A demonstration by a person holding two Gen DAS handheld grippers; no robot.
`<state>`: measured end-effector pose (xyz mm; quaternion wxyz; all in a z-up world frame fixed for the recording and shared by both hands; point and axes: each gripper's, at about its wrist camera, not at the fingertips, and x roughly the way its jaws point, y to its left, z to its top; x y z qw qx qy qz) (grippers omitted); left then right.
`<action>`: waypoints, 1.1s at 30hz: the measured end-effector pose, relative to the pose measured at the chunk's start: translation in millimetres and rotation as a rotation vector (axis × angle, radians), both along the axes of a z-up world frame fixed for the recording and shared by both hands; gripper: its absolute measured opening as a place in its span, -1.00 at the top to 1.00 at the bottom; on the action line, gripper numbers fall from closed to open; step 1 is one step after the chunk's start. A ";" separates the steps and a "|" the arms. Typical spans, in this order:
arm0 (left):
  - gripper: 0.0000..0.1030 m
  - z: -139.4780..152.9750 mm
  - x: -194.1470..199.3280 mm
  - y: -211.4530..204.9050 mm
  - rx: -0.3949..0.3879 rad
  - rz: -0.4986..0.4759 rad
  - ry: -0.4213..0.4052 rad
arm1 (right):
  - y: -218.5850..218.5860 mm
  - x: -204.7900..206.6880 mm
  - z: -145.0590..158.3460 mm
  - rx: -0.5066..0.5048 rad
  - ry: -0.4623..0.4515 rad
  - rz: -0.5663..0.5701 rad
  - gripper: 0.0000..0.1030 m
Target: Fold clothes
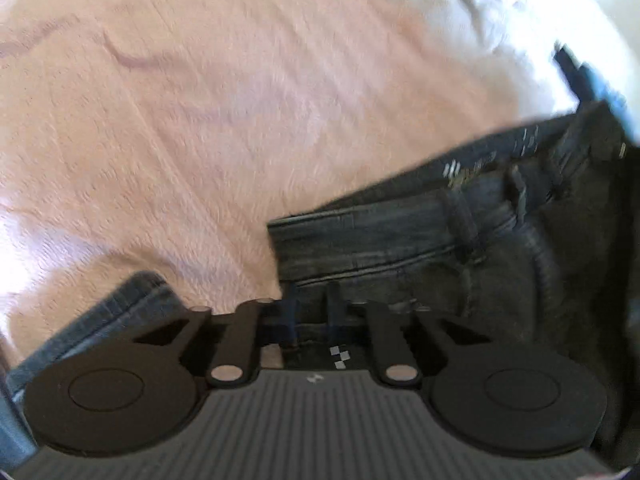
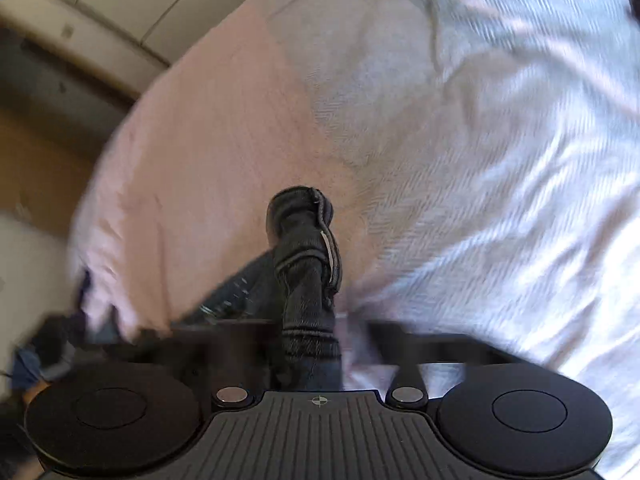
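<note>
Dark grey-blue jeans (image 1: 460, 240) lie on the bed at the right of the left wrist view, waistband and belt loops facing up. My left gripper (image 1: 312, 316) sits at the near edge of the waistband, its jaws shut on the denim. A second fold of denim (image 1: 120, 312) shows at the lower left. In the right wrist view a bunched ridge of the jeans (image 2: 306, 256) stands up between the jaws. My right gripper (image 2: 310, 344) is shut on it, though its fingers are blurred.
A pale pink textured bedspread (image 1: 200, 120) covers the bed under everything. Its edge (image 2: 120, 152) drops to a wooden floor (image 2: 36, 168), with a pale cabinet or wall (image 2: 100, 12) beyond. Dark clothing (image 2: 48, 344) lies at the lower left. A dark object (image 1: 576, 72) sits beyond the jeans.
</note>
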<state>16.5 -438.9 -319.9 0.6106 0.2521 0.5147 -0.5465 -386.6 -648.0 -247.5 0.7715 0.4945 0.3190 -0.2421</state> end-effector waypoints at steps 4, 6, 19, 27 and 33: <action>0.91 41.5 -13.1 -6.1 -0.012 -0.062 -0.003 | 16.3 -44.1 20.0 -0.015 -0.031 0.044 0.81; 0.66 49.0 -22.1 -14.0 0.016 -0.091 -0.004 | 28.7 -75.9 23.4 0.000 -0.034 0.032 0.81; 0.46 -18.7 -50.4 -77.5 0.116 -0.234 0.116 | 66.4 -170.2 7.7 0.063 -0.051 -0.103 0.82; 0.92 112.5 -91.2 -115.8 -0.194 -0.362 0.017 | 95.3 -216.9 55.5 0.020 -0.099 -0.231 0.84; 0.93 163.9 -158.8 -230.9 -0.333 -0.568 -0.072 | 104.4 -279.2 76.4 -0.040 -0.182 -0.497 0.84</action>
